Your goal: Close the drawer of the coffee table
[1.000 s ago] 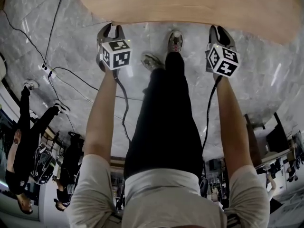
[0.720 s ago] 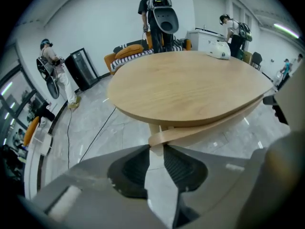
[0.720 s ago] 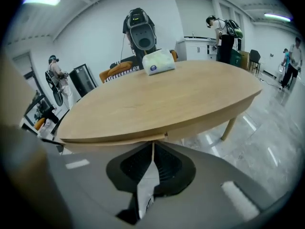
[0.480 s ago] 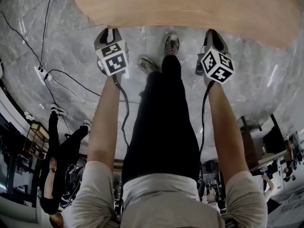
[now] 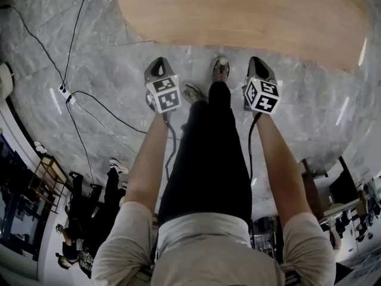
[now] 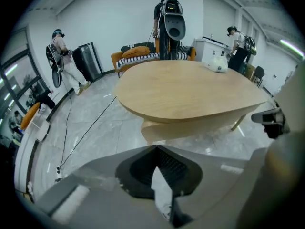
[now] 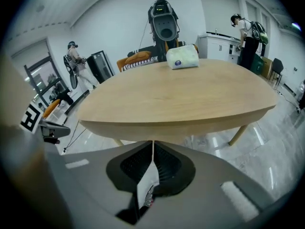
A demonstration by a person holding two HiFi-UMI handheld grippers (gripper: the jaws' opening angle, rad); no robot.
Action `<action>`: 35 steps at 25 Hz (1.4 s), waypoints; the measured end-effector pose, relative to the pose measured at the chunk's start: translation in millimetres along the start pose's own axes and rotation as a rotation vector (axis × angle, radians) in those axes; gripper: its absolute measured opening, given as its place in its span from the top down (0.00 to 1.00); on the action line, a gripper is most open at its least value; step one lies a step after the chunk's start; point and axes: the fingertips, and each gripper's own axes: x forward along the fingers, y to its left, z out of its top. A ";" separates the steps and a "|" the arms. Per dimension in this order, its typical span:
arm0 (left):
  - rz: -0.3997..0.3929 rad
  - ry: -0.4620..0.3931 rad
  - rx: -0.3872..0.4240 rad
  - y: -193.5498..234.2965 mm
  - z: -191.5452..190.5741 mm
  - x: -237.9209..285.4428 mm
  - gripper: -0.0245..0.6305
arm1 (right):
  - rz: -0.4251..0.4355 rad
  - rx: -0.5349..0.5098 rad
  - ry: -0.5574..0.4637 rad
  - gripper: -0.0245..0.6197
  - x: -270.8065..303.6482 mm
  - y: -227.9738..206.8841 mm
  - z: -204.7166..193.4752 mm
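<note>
Head view: one oval light-wood coffee-table worktop [image 5: 238, 11]. Two grippers sit short of its near edge, left gripper [image 5: 158, 64] and right gripper [image 5: 258, 63], with open grey marble floor [image 5: 89, 52] around them. Left gripper view: jaws just closed, empty. Right gripper view: same; can't make out the drawer front.

— Where's the table [image 5: 238, 16]?
— Ahead of the feet [image 5: 220, 69], across the top of the head view.
— The grippers?
— Left gripper [image 5: 157, 65] is left of the legs and right gripper [image 5: 258, 64] right of them. Both are over the floor [image 5: 107, 52], near the table's edge.
— Else?
— Cables [image 5: 66, 94] on the floor, left. A bundle [image 7: 182, 57] on the table's far side.
</note>
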 end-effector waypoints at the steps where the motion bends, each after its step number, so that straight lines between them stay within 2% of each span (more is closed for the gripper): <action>1: -0.022 -0.009 -0.007 -8.9 0.6 -13.1 0.93 | 0.019 -0.009 0.000 0.94 -9.7 11.3 1.0; 5: -0.105 -0.056 -0.025 -42.4 17.0 -64.0 0.93 | 0.114 -0.084 -0.040 0.94 -51.5 65.1 27.9; 11: -0.193 -0.143 -0.046 -67.6 61.3 -153.9 0.93 | 0.200 -0.238 -0.184 0.95 -134.9 137.0 104.0; 15: -0.237 -0.276 -0.084 -70.6 121.2 -217.1 0.93 | 0.201 -0.312 -0.362 0.95 -198.0 168.6 183.1; 19: -0.274 -0.411 -0.089 -70.1 162.2 -282.9 0.93 | 0.187 -0.374 -0.489 0.95 -265.5 205.8 224.0; 22: -0.321 -0.519 -0.029 -81.8 194.5 -328.6 0.93 | 0.190 -0.418 -0.544 0.95 -307.1 229.0 239.3; 25: -0.367 -0.607 0.014 -91.7 214.5 -371.4 0.93 | 0.170 -0.446 -0.587 0.95 -347.4 238.1 245.4; 30: -0.399 -0.709 -0.010 -96.8 235.4 -427.6 0.93 | 0.081 -0.398 -0.699 0.95 -419.9 215.2 268.9; 35: -0.423 -0.825 0.063 -120.1 259.0 -481.8 0.93 | 0.015 -0.413 -0.792 0.95 -473.0 194.5 290.4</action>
